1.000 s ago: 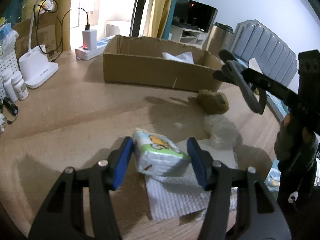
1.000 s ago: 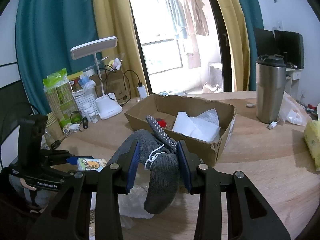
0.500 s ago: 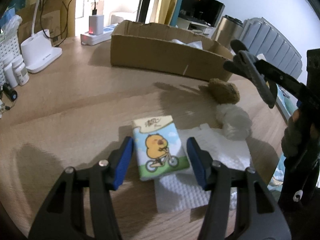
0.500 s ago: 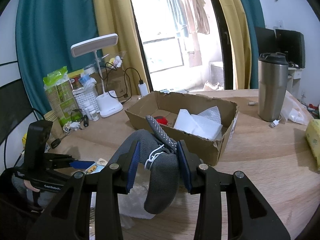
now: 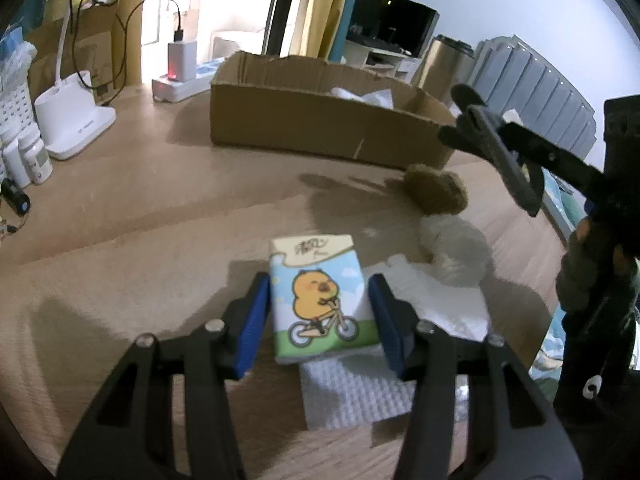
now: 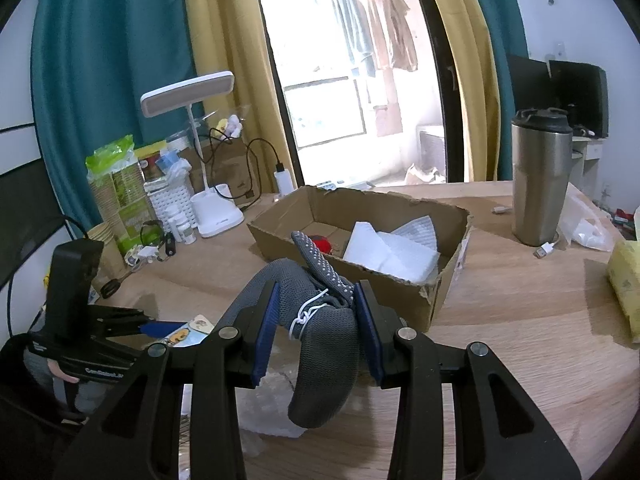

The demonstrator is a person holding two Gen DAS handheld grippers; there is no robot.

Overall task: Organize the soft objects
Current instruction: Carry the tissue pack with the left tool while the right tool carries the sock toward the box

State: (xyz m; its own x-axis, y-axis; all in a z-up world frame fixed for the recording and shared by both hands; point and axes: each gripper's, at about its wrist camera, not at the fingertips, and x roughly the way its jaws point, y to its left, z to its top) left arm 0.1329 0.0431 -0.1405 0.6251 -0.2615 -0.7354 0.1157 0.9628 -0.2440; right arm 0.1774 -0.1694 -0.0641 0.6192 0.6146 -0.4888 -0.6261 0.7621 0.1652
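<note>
The big wooden table (image 5: 140, 208) holds a brown cardboard box (image 5: 320, 120) with white paper (image 6: 384, 248) and something red inside. A tall metal cup (image 6: 540, 180) stands to the right of the box. A white paper towel (image 5: 360, 388) lies flat on the table. The right gripper (image 6: 316, 320) is squeezed shut on a grey sock (image 6: 320, 336), which hangs above the table in front of the box. The left gripper (image 5: 320, 316) has a tissue pack (image 5: 320, 300) with a yellow cartoon animal between its blue pads, touching or almost touching both. A brown fuzzy ball (image 5: 436, 192) and a white fuzzy ball (image 5: 456, 256) sit close together near the box.
</note>
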